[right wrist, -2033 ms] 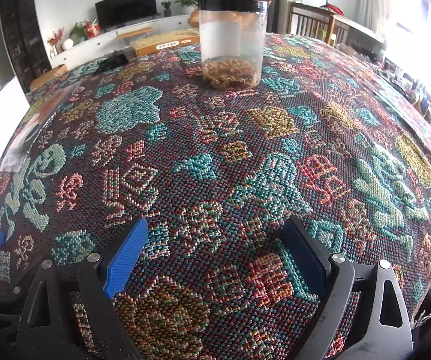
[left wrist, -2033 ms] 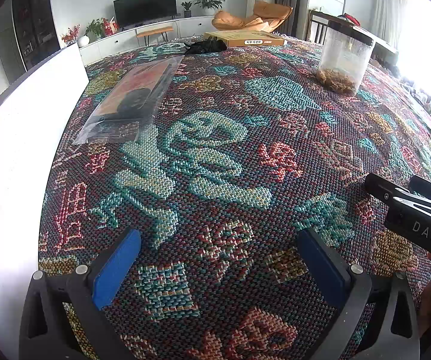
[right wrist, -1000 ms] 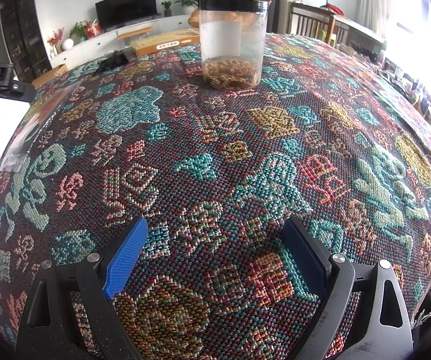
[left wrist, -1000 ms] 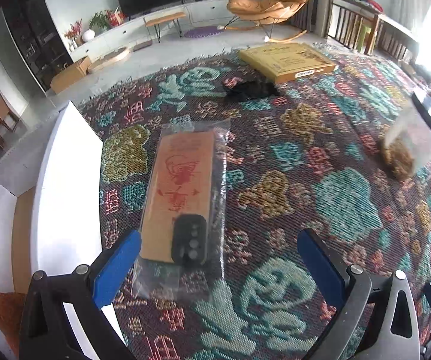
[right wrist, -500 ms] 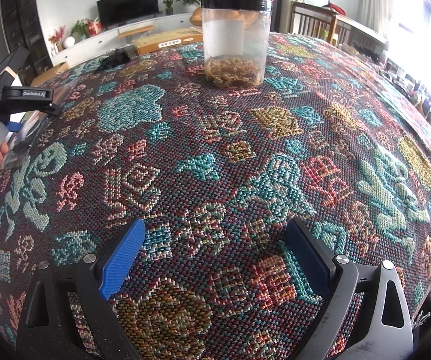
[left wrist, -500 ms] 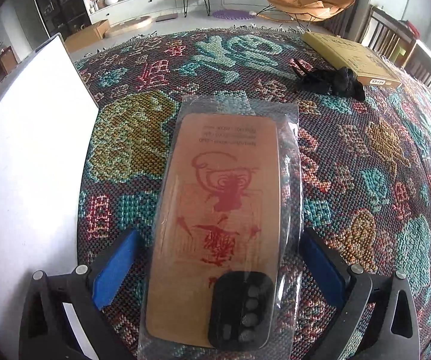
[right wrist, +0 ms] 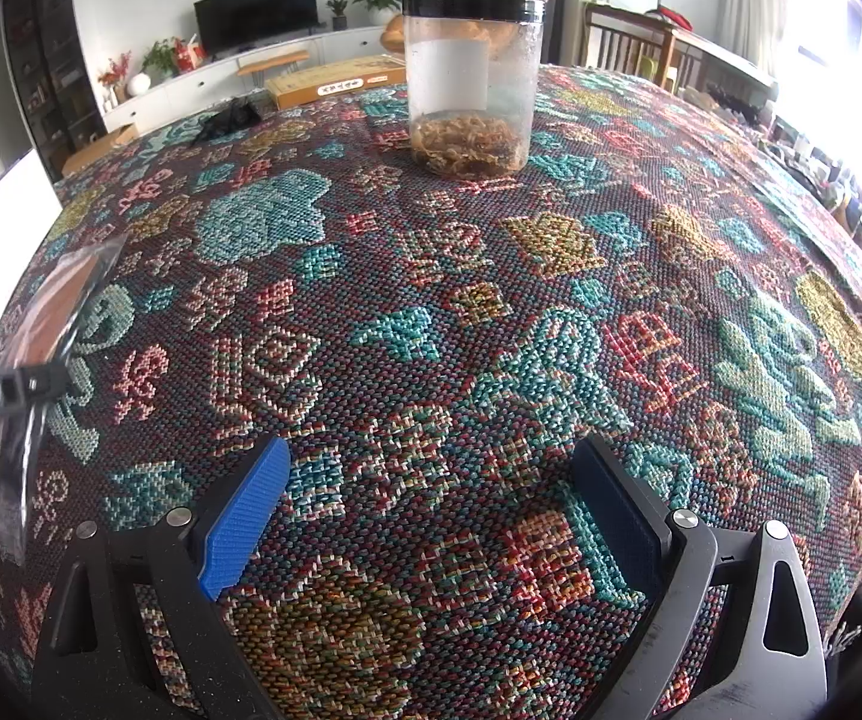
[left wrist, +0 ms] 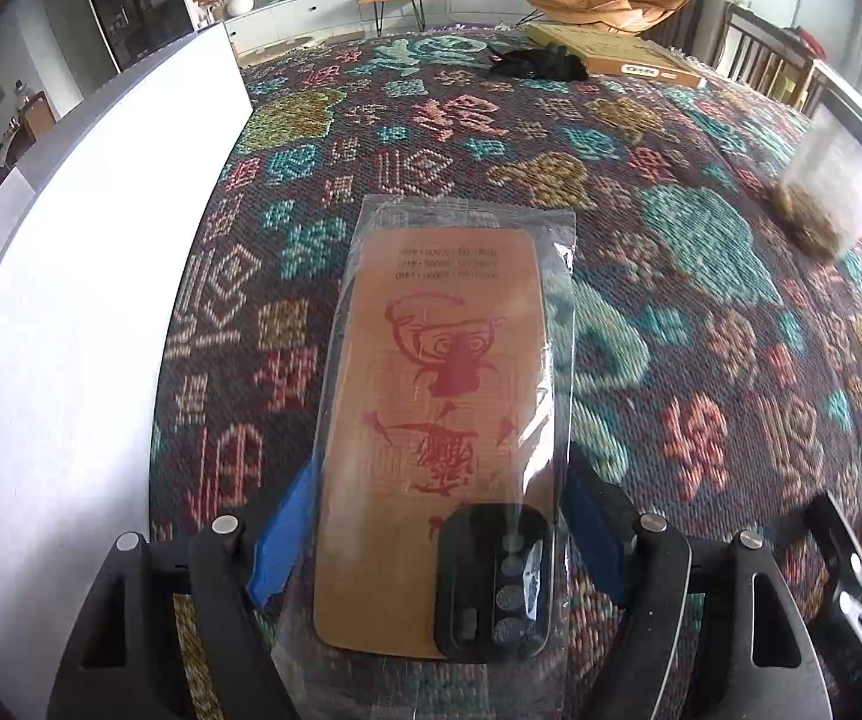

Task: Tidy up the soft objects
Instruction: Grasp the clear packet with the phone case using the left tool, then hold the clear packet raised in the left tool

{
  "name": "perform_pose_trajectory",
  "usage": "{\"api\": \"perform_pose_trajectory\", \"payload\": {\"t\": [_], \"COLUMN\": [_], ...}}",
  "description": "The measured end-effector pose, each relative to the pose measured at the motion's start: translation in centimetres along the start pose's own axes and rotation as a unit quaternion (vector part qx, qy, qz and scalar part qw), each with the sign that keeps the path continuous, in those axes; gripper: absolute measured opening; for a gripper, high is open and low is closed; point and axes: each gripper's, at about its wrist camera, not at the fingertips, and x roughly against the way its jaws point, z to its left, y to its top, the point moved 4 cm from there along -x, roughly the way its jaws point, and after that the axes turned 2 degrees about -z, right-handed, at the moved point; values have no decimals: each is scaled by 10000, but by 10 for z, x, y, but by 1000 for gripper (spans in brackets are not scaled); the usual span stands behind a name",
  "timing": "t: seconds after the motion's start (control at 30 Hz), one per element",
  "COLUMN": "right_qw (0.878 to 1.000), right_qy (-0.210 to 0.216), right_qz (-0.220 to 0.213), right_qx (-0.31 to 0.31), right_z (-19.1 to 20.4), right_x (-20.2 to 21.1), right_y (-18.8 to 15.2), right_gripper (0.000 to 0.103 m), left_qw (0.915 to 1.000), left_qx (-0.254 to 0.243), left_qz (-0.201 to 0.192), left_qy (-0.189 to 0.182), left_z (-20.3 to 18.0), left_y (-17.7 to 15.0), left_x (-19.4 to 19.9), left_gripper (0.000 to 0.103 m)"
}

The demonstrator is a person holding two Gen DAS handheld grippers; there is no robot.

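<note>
The left gripper (left wrist: 440, 531) is clamped on the near end of a clear plastic packet (left wrist: 443, 396) that lies along the patterned surface (left wrist: 701, 276), stretching away from it. The right gripper (right wrist: 431, 516) is spread wide, empty, facing a jar (right wrist: 470, 81).

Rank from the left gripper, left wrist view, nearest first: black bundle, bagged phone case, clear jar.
1. bagged phone case, between the left gripper fingers.
2. clear jar, far right.
3. black bundle, far end, by the flat box.
</note>
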Motion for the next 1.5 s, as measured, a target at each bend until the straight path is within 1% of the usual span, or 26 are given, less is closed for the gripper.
{"api": "perform_pose_trajectory", "payload": {"t": [0.03, 0.07, 0.13, 0.17, 0.27, 0.33, 1.5], "right_qw": [10000, 10000, 10000, 10000, 10000, 10000, 10000], "right_qy": [0, -1, -1, 0, -1, -3, 3], "right_qz": [0, 0, 0, 0, 0, 1, -2], "right_qx": [2, 0, 0, 0, 0, 2, 7], "right_z": [0, 0, 0, 0, 0, 0, -1], "right_x": [0, 0, 0, 0, 0, 0, 0], "right_y": [1, 0, 0, 0, 0, 0, 0], "right_gripper": [97, 97, 97, 97, 97, 97, 97], "left_qw": [10000, 9998, 9997, 9993, 9979, 9960, 9959], "left_qx": [12, 21, -24, -34, -207, -260, -257], "left_qz": [-77, -132, -189, -295, -525, -761, -775], "left_qy": [-48, -130, -168, -248, -321, -398, -389], "left_z": [-1, -1, 2, 4, 4, 5, 7], "left_y": [-7, -12, -13, -11, -9, -9, -9], "left_x": [4, 3, -2, -3, -5, -5, -5], "left_gripper": [83, 93, 103, 103, 103, 103, 103]}}
